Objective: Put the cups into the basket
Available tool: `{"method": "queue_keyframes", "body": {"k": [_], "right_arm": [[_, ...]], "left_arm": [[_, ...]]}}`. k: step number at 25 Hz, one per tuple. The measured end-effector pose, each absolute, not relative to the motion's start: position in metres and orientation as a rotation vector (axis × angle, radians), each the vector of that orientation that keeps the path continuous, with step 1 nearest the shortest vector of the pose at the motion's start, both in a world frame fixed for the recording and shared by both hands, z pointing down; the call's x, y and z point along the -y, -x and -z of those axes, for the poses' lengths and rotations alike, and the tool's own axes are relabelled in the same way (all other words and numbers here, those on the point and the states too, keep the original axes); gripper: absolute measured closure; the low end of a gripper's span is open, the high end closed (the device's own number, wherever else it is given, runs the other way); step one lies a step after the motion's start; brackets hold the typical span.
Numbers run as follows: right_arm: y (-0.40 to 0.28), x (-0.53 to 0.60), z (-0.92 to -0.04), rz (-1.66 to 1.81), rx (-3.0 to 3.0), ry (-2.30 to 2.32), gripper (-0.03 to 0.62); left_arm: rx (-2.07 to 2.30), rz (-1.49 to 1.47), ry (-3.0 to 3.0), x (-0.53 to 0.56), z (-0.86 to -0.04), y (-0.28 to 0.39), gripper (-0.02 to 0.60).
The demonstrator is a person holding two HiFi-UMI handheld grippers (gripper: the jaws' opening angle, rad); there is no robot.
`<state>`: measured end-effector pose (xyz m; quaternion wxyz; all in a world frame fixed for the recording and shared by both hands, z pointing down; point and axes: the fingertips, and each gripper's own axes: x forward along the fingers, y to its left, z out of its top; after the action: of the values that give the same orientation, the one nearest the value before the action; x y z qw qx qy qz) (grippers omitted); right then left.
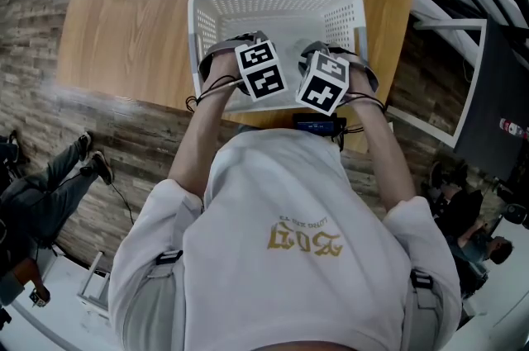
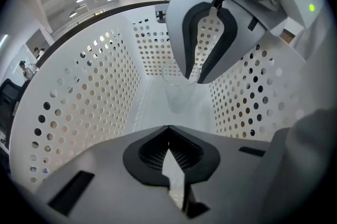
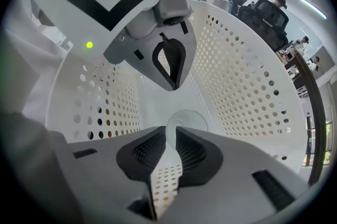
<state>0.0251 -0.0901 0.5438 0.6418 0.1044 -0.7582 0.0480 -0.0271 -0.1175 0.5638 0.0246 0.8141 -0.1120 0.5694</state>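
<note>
Cup (image 2: 179, 92), clear and upright at centre of the left gripper view, sits low in the basket (image 1: 207, 11) on the tabletop (image 1: 124, 35), its rim seemingly pinched by the right claw (image 3: 169, 132) above it, while the left claw (image 2: 168, 130), pressed together and empty, faces it.
</note>
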Motion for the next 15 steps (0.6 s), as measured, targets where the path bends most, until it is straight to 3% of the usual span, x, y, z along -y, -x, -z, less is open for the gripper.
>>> {"method": "queue_keyframes", "body": {"k": [15], "right_arm": [[-0.026,0.091,-0.535,-0.155,1.79,-0.294,0.534]], "left_arm": [[0.406,-1.707,-2.555,0.12,-0.543,0.028,0.574]]}}
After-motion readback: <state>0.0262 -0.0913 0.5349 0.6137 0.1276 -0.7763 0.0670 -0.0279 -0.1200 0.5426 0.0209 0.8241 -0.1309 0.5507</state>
